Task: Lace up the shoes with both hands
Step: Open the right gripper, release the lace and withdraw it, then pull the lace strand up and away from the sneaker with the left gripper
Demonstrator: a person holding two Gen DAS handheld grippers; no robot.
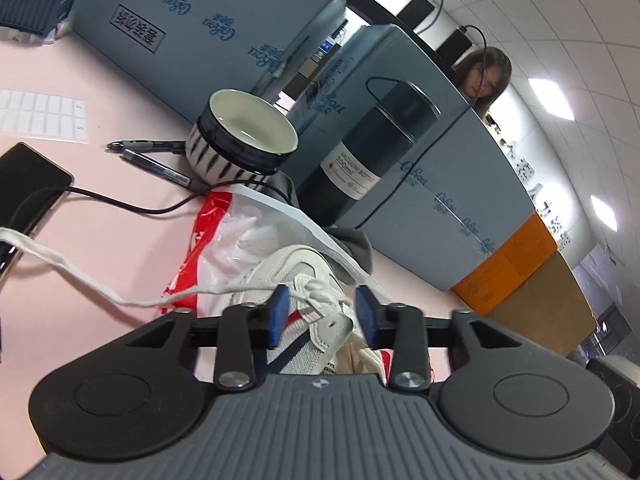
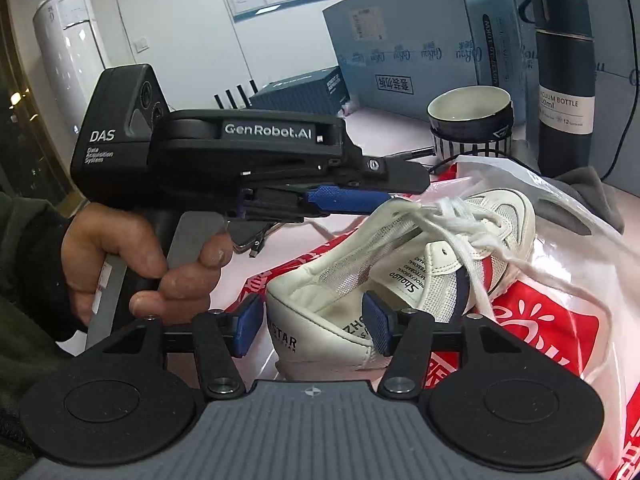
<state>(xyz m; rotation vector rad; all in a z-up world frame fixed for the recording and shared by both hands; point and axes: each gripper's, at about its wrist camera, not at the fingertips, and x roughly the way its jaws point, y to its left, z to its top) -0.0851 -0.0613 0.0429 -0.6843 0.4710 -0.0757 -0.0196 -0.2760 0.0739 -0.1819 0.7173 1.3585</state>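
Lacing step: shoe (image 2: 420,264) lies centre frame on plastic bag (image 2: 540,320). Left tongs (image 1: 322,314) part-open around knot, gripping nothing; right tongs (image 2: 314,330) half-open, empty. Pinch one lace (image 1: 100,280) near its eyelet.

Left gripper (image 2: 394,198) reaching in from the left, level, blue pads (image 1: 279,316) apart with a gap between. Held by a hand (image 2: 152,264) wrapped round its grey handle, dark sleeve at the wrist. Right gripper (image 2: 314,330) near, pointing forward and down, blue pads (image 2: 249,330) wide apart, pressing on nothing.
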